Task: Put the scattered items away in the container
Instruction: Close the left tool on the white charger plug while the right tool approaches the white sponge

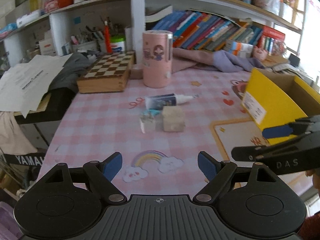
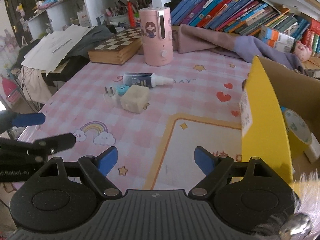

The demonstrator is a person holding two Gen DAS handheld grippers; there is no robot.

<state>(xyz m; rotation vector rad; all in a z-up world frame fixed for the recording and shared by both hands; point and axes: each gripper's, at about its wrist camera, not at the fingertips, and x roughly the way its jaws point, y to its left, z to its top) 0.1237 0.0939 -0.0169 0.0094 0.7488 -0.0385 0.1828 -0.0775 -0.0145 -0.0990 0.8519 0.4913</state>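
Left gripper (image 1: 160, 165): blue-padded fingers (image 1: 114, 165) spread wide, nothing between them, poised above the rainbow print (image 1: 150, 159) toward the near edge of the pink checked tabletop (image 1: 96, 120). Right gripper (image 2: 156, 161): fingers (image 2: 204, 161) likewise apart and empty, over the yellow-bordered panel (image 2: 200, 124) printed on the cloth, just beside the near left corner of the yellow cardboard box (image 2: 264, 120). Each tool visible at the margin of the other's view, well clear of the scattered items. Farther out, near the middle of the tabletop, a tight cluster: a cream-coloured block (image 2: 135, 99), a white plug adapter (image 2: 110, 96) with prongs up just left of it, a small teal case (image 2: 122, 90) tucked behind and between the two, touching or nearly so. Just beyond these, a white spray bottle with a dark blue label (image 2: 144, 80), lying on its side, nozzle toward the box. At the right edge of the tabletop, the box standing open, brown inside, with a roll of patterned tape (image 2: 296, 128) already in it. Toward the far edge, a pink cylindrical humidifier (image 2: 156, 36) upright, a folded wooden chessboard (image 2: 116, 48) to its left, crumpled lilac cloth (image 2: 230, 44) to its right. Behind all, shelves with leaning books (image 2: 230, 10), a pen holder, loose papers (image 2: 54, 46) on a pile at the far left corner.
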